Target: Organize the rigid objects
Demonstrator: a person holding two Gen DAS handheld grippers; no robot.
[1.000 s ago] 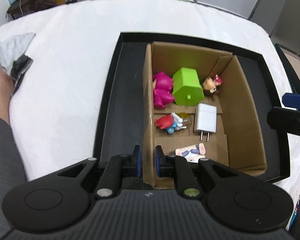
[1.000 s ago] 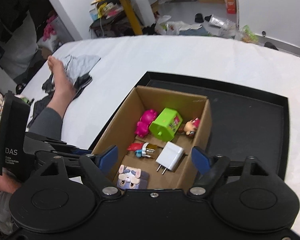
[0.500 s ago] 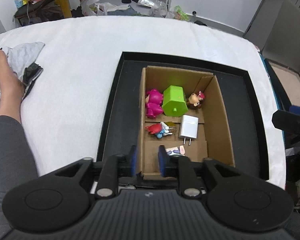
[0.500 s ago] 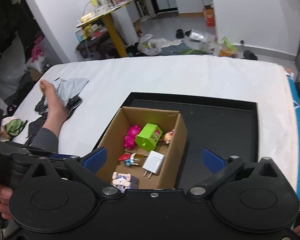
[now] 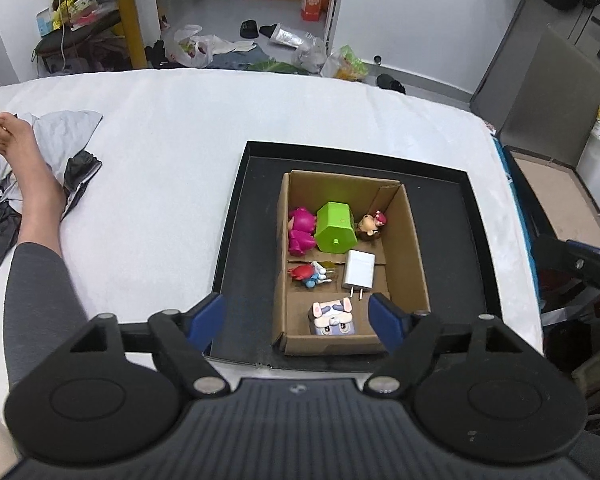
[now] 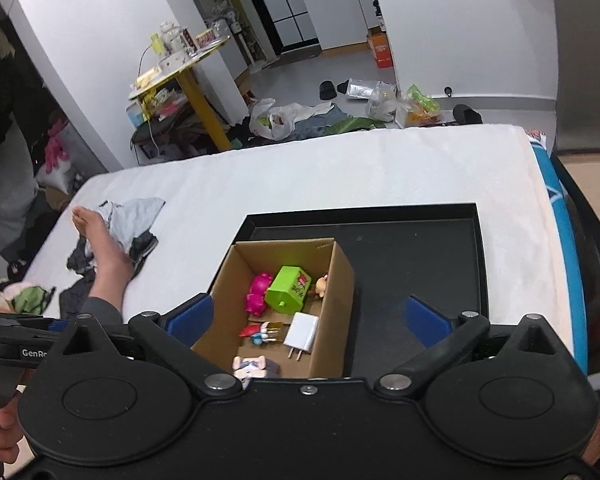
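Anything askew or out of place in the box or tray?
Nothing stands out. The cardboard box sits square in the black tray, and all six items lie inside it: pink toy, green block, small doll, white charger, red-blue figure, bunny cube. Nothing is spilled or visibly damaged.

The left gripper [image 5: 296,318] is showing matte black arms, blue pads [image 5: 206,318], silver screws, round discs and a ribbed grey housing. The right gripper [image 6: 308,318] is looking alike, its body smooth black. The person is wearing a grey legging [image 5: 36,304], foot [image 5: 10,136] bare.
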